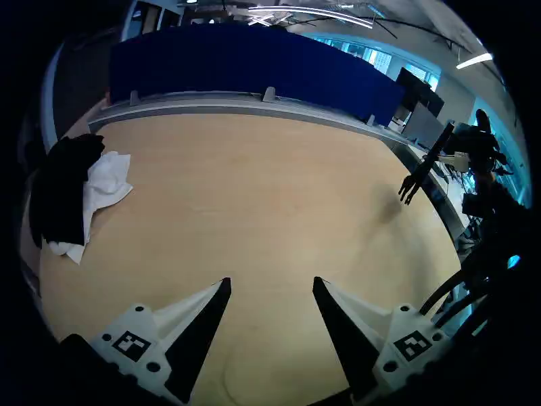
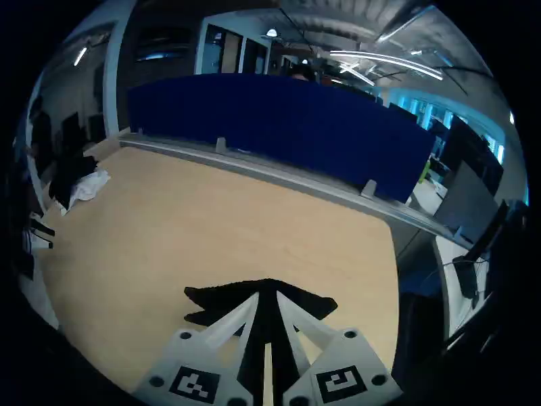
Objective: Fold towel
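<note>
In the left gripper view, at the far left of the tabletop (image 1: 270, 176) we see a heap of cloths (image 1: 74, 196), a black one lying partly over a rumpled white one. Next comes the left gripper (image 1: 271, 280), its jaws released and spread wide over bare wood. Each finger carries a square black-and-white patterned tag (image 1: 130, 344). Behind the tabletop runs a blue partition (image 1: 257, 68). Near the right edge a small dark shape (image 1: 410, 186) hangs above a faint shadow, too small for us to tell what it is.

In the right gripper view the same heap sits far off at the left. At the bottom centre the right gripper (image 2: 267, 298) has its jaws clenched on the black towel (image 2: 304, 301). The towel is dark and matte. It spreads in ragged folds to both sides of the fingertips, over the near part of the tabletop. We cannot tell whether it touches the wood.
</note>
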### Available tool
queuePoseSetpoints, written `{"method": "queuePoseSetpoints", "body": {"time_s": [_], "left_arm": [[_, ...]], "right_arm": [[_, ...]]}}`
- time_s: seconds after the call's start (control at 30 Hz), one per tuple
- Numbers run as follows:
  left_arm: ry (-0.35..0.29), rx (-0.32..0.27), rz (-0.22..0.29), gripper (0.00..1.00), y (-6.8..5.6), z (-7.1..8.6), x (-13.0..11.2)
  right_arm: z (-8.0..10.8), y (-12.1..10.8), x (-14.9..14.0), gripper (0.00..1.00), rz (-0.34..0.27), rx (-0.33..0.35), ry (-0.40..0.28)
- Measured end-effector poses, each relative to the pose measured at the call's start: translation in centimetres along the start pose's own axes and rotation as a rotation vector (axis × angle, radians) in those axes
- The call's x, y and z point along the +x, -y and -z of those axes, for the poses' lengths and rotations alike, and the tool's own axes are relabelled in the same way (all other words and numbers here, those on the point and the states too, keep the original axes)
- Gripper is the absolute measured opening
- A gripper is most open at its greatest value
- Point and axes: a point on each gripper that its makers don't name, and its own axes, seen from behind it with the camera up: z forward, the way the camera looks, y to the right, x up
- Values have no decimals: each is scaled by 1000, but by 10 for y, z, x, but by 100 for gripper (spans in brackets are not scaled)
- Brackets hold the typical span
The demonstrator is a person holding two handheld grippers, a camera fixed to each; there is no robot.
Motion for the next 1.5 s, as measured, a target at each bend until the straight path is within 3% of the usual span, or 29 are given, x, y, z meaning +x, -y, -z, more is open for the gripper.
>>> {"method": "queuePoseSetpoints", "body": {"time_s": [1.0, 1.27, 1.5], "left_arm": [[6, 15, 7, 90, -1, -3, -3], [7, 18, 6, 90, -3, -3, -2], [9, 16, 0, 90, -6, -5, -2]], "right_arm": [[-40, -20, 12, 3, -9, -8, 11], [-39, -17, -16, 3, -33, 4, 42], [-27, -18, -62, 3, -69, 5, 95]]}}
